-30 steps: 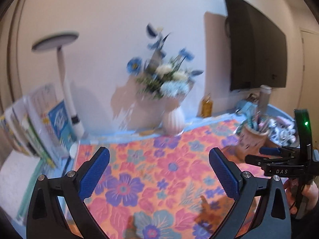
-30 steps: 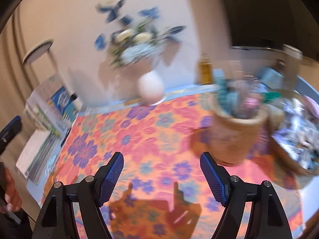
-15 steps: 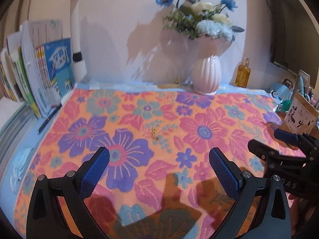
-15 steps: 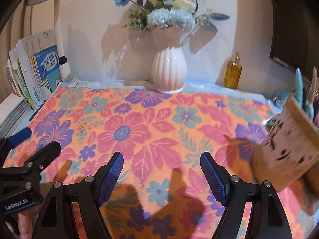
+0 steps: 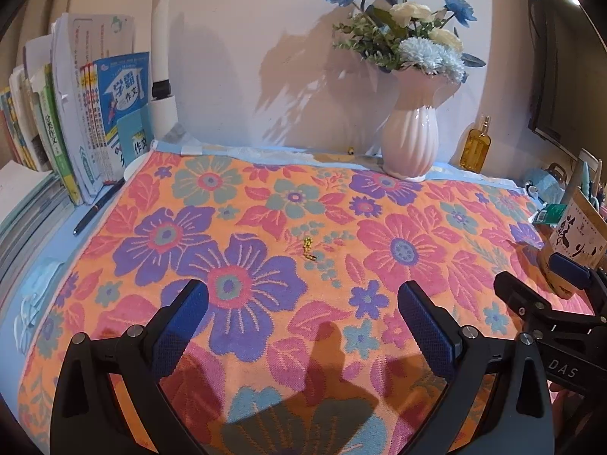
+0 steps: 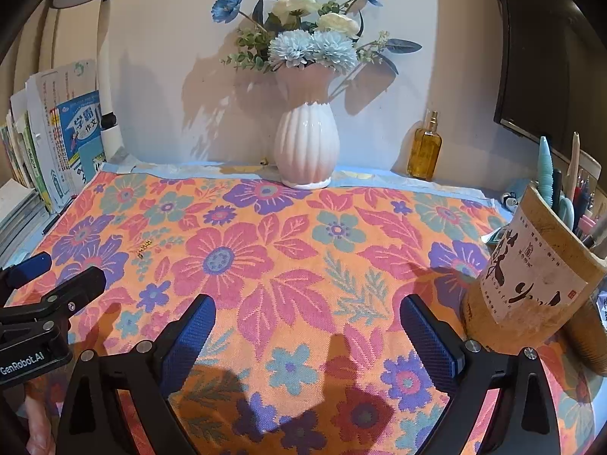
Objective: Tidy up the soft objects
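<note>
We've dropped both grippers over the floral towel (image 5: 379, 227); right gripper (image 6: 307, 337) jaws opening, left gripper (image 5: 303, 322) apart, both empty. Grab probably next.

A towel (image 6: 288, 265) is spread flat over the counter (image 5: 57, 235). At its far edge, against the wall, a vase (image 6: 305, 144) is stood, with a bottle (image 6: 425, 151) to its right. Books (image 5: 76, 121) are stacked upright to the left of the towel, a lamp post (image 5: 163, 76) behind them and a pen (image 5: 96, 208) laid before them. A pen holder (image 6: 531, 273) is set on the towel's right side. A small chain (image 5: 308, 248) lies near the towel's middle.
</note>
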